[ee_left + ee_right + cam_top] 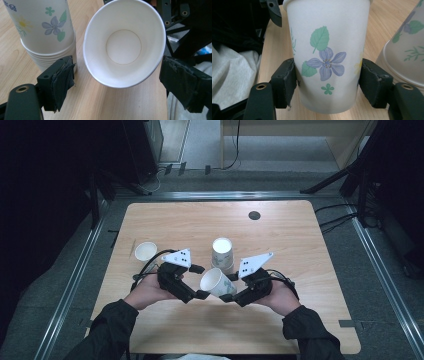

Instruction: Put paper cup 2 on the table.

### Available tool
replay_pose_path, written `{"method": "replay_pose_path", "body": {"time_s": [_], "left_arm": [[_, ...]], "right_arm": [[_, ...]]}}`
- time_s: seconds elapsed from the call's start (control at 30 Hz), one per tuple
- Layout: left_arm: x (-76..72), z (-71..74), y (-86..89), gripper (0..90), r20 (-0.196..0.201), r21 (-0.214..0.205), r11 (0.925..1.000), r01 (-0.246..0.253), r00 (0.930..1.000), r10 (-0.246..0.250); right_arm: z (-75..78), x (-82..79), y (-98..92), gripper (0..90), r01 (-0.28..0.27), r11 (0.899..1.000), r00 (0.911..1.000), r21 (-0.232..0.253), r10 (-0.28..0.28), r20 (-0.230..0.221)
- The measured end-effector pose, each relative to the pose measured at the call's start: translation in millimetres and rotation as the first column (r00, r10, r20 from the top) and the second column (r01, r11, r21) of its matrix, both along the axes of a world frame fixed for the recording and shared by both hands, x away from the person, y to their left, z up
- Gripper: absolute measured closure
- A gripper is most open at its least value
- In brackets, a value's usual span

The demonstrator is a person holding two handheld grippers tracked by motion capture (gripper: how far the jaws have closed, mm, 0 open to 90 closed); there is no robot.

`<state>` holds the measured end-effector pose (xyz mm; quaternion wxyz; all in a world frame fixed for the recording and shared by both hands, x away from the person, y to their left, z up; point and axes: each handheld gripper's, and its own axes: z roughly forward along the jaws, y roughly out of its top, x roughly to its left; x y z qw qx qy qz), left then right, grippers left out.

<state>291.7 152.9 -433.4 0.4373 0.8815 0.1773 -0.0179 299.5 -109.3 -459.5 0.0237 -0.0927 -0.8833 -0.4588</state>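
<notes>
The cup stack (222, 253) stands just behind the held cup (216, 282).

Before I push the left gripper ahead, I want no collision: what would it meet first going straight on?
Most likely the open mouth of the paper cup held by the right gripper; the left gripper has its jaws spread either side of the rim. Depth is unclear.

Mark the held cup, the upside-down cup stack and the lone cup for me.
Held cup (327, 62), right gripper view, flowered side wall.
Upside-down cup stack (222, 251), high view, white top.
Lone cup (145, 251), high view, open mouth.
</notes>
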Motion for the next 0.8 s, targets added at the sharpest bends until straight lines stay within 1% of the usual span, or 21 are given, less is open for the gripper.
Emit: {"method": "replay_pose_path", "body": {"time_s": [0.1,0.17,0.2,0.3,0.33,0.37,0.43,0.53,0.63,0.73,0.8], "left_arm": [[0.1,0.0,-1.0,12.9,0.005,-0.010,0.9999,-0.010,0.9999,0.010],[0.4,0.5,-1.9,12.9,0.008,-0.028,0.9995,-0.018,0.9998,0.018],[0.8,0.8,-2.5,13.1,-0.004,-0.039,0.9990,-0.020,0.9998,0.019],[-0.1,0.2,-5.5,13.2,-0.010,-0.057,0.9981,-0.025,0.9996,0.025],[-0.8,-0.1,-7.1,13.2,-0.009,-0.059,0.9979,-0.026,0.9996,0.026],[-1.6,-0.3,-8.5,13.2,-0.001,-0.055,0.9982,-0.025,0.9997,0.025],[-2.8,-0.7,-11.1,13.3,0.000,-0.055,0.9983,-0.020,0.9998,0.020],[-4.6,-0.9,-13.9,13.4,0.007,-0.055,0.9981,-0.025,0.9996,0.026],[-4.3,-1.2,-15.0,13.6,0.001,-0.058,0.9977,-0.035,0.9994,0.035],[-4.2,-1.5,-15.8,14.1,-0.011,-0.080,0.9961,-0.038,0.9993,0.037],[-5.6,-1.4,-16.5,14.7,-0.007,-0.094,0.9947,-0.042,0.9991,0.041]], "right_arm": [[2.0,0.1,-1.5,34.6,0.002,1.000,1.0000,0.015,-0.002,0.000],[2.4,-0.7,-2.3,34.5,0.003,1.000,1.0000,0.018,-0.003,-0.005],[2.5,-0.9,-2.4,34.5,0.002,1.000,1.0000,0.017,-0.002,-0.005],[3.3,-1.3,-2.3,34.5,0.002,1.000,1.0000,0.030,-0.001,-0.007],[3.6,-1.4,-2.4,34.5,0.001,0.999,1.0000,0.033,0.000,-0.005],[3.9,-1.1,-2.4,34.4,-0.001,0.999,1.0000,0.036,0.001,-0.005],[4.1,-0.7,-2.4,34.5,-0.001,0.999,1.0000,0.037,0.001,-0.005],[3.9,-1.1,-1.4,34.5,-0.004,0.999,0.9999,0.036,0.004,-0.010],[3.7,-1.5,0.1,34.4,-0.013,0.999,0.9998,0.039,0.013,-0.012],[3.4,-2.1,2.1,34.5,-0.020,0.999,0.9997,0.039,0.021,-0.013],[3.2,-2.4,3.6,34.5,-0.022,0.999,0.9996,0.041,0.023,-0.014]]}}
